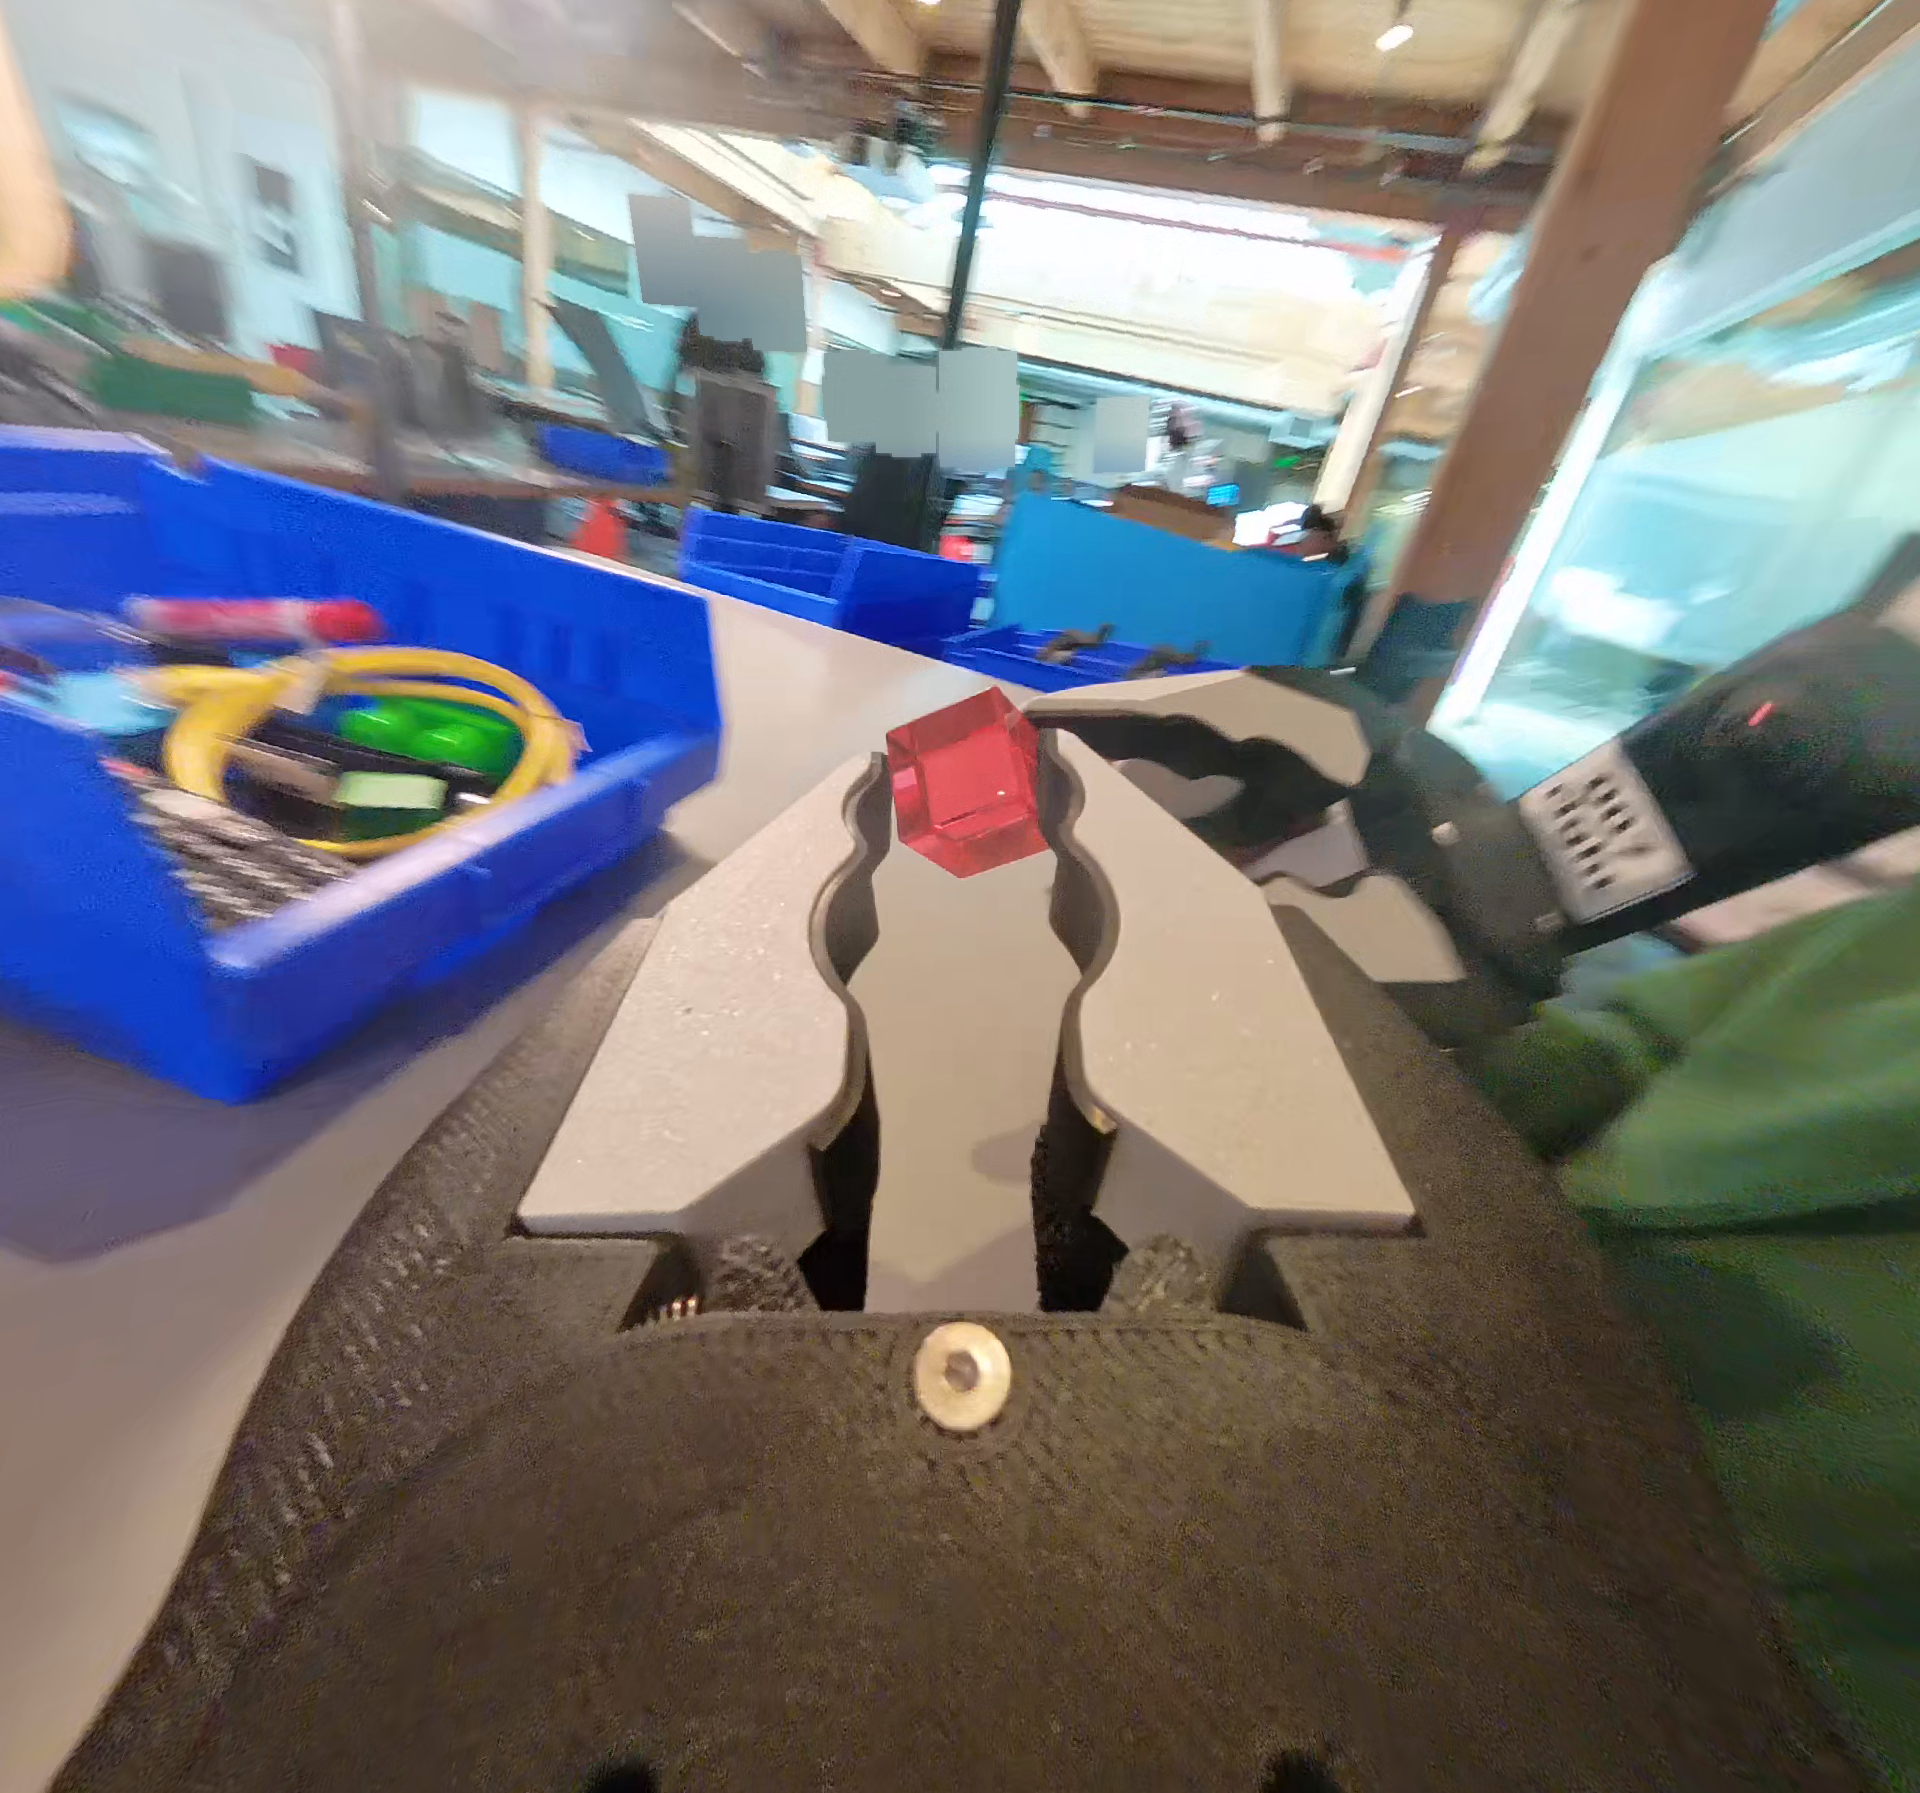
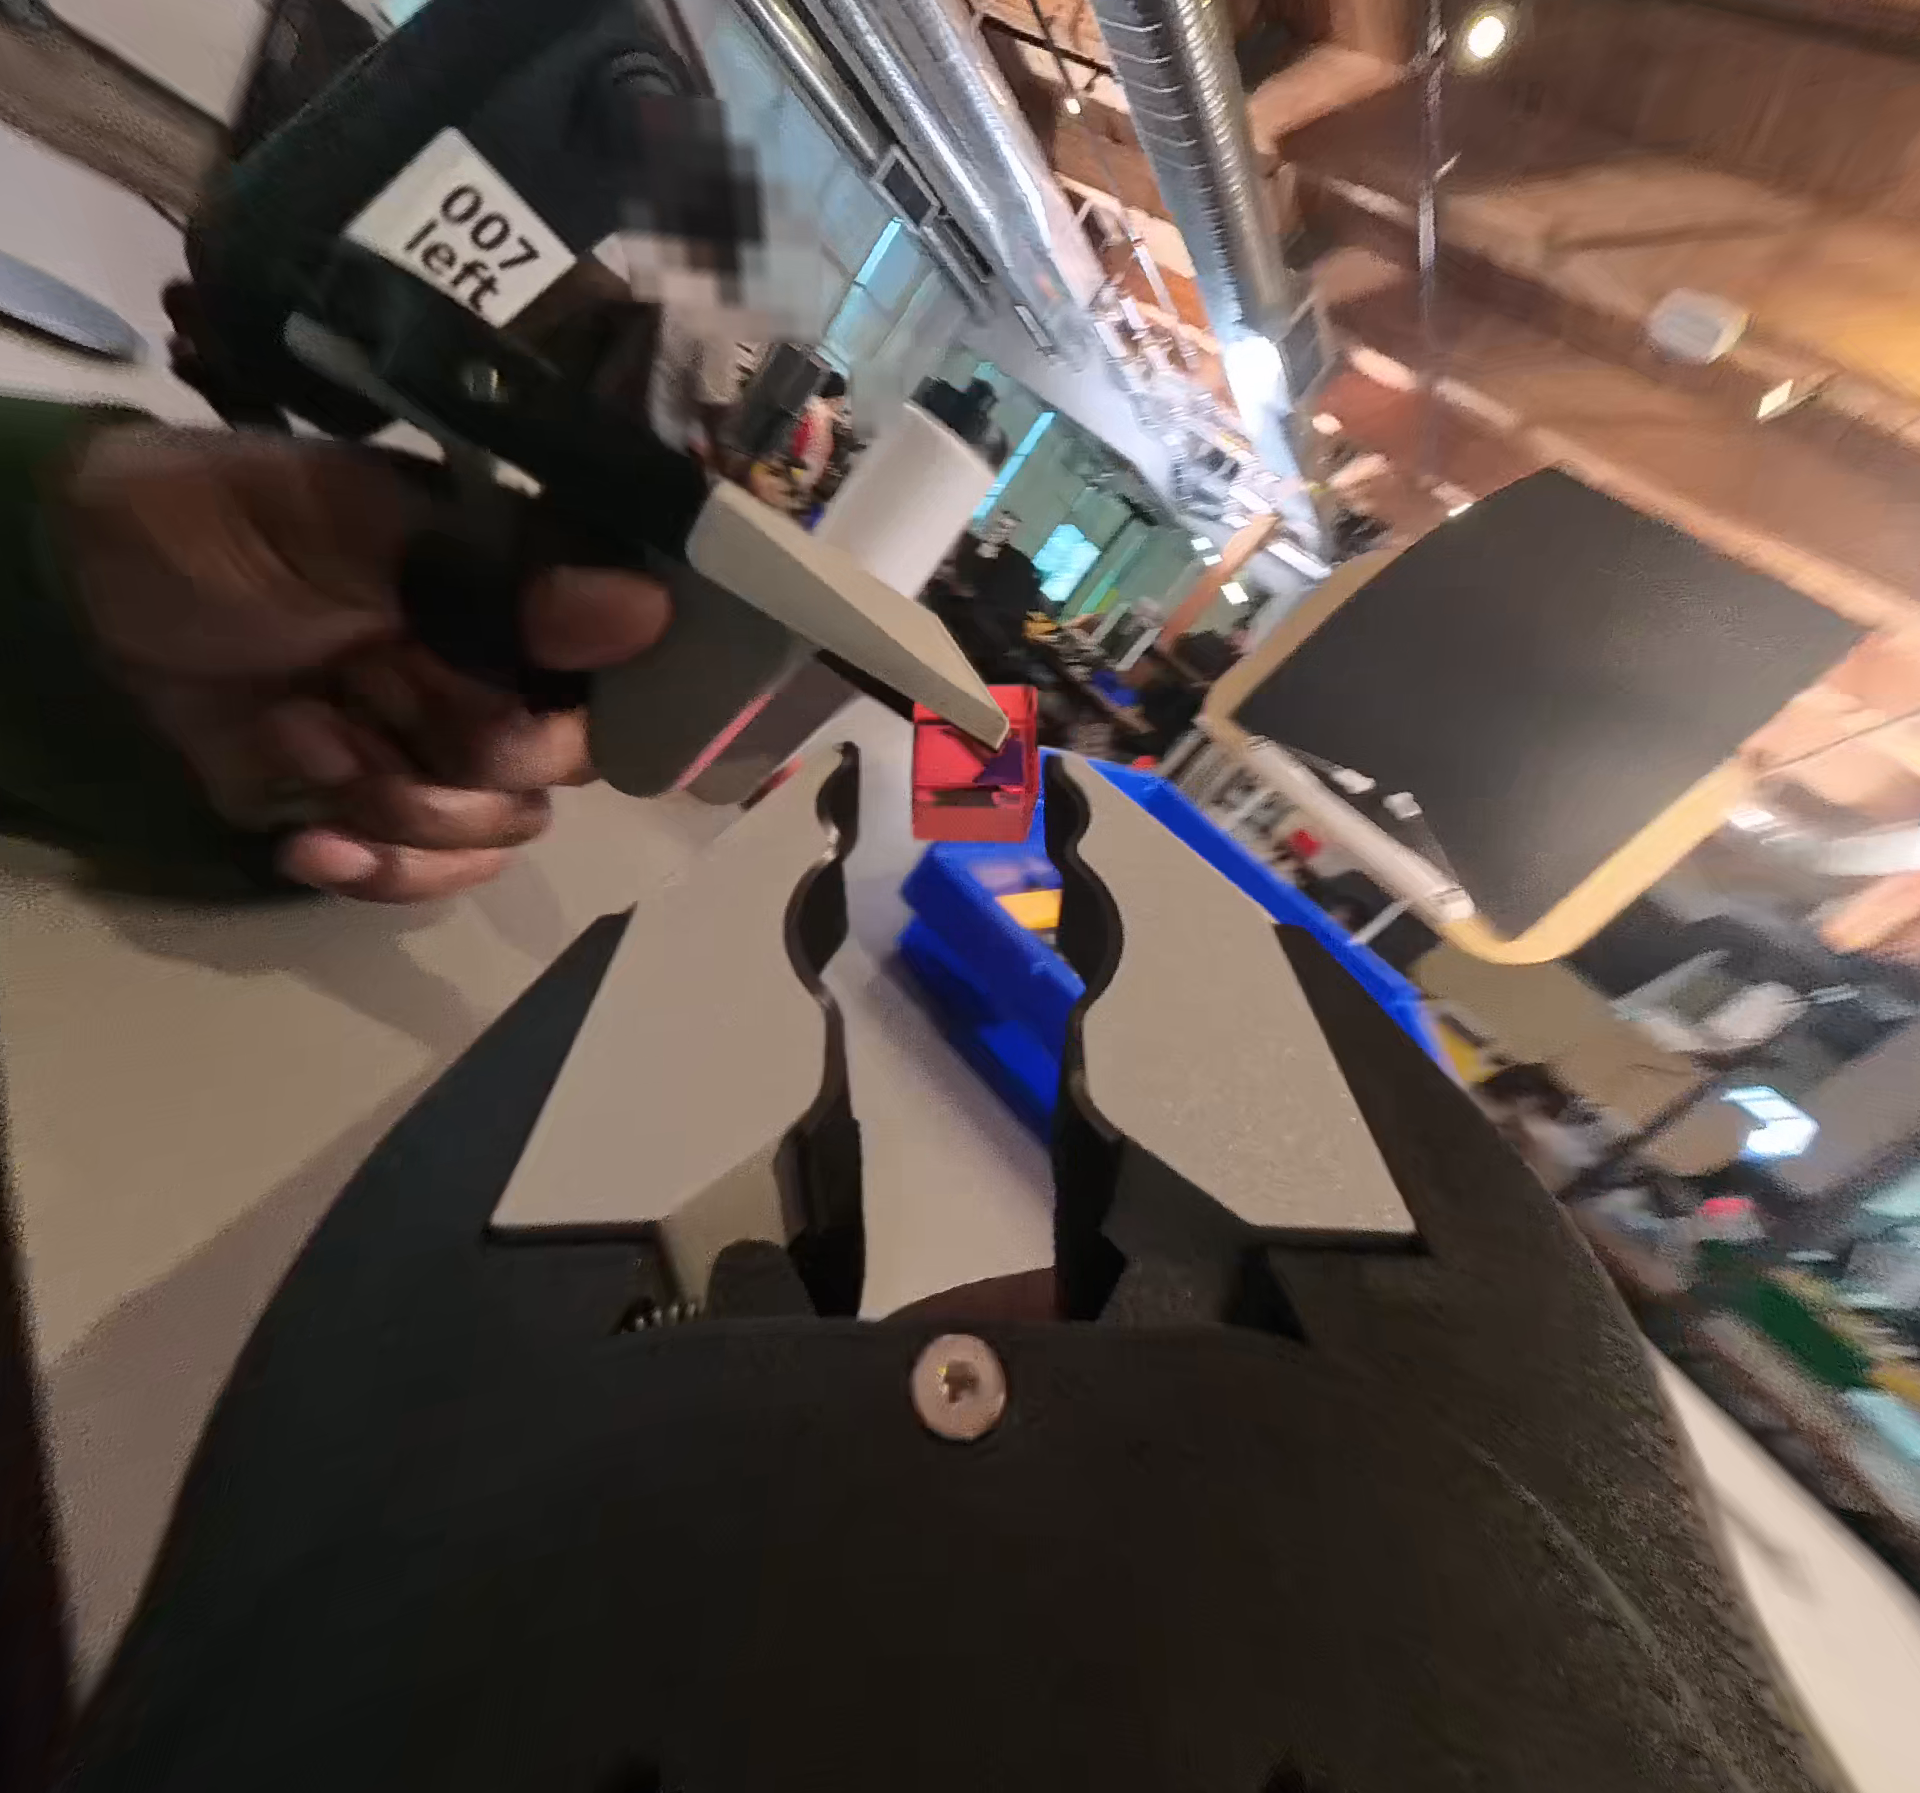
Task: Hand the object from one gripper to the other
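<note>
Left tongs (image 1: 961, 787) pinched a red translucent cube (image 1: 966, 785) at the fingertips, cube tilted on a corner, held up above the grey table (image 1: 800, 683). In the right wrist view the same cube (image 2: 971, 782) sat at the tip of the left tongs (image 2: 987, 730), which came in from the upper left, gripped by a person's hand (image 2: 312, 663) in a dark green sleeve (image 2: 31, 621). A white sticker (image 2: 462, 231) was on the black body of that tool.

Right tongs (image 2: 951, 777) were spread, the cube between the two fingertips. The right fingertip (image 2: 1060, 787) looked to be touching or just beside the cube; a clear gap on the left side, so no pinch by these. In the left wrist view the right tongs (image 1: 1122, 746) reached in from the right, one fingertip at the cube's upper right corner, contact too close to tell. Green sleeve (image 1: 1745, 1120) showed lower right there too.

Blue bin (image 1: 436, 870) on the table to the left of the left tongs, holding a coiled yellow cable (image 1: 364, 694), green blocks (image 1: 431, 735) and a red marker (image 1: 260, 616). More blue bins (image 1: 831, 580) farther back on the table. Right wrist view showed a blue bin (image 2: 997, 974) past the tongs, under the cube. Background workshop was blurred.
</note>
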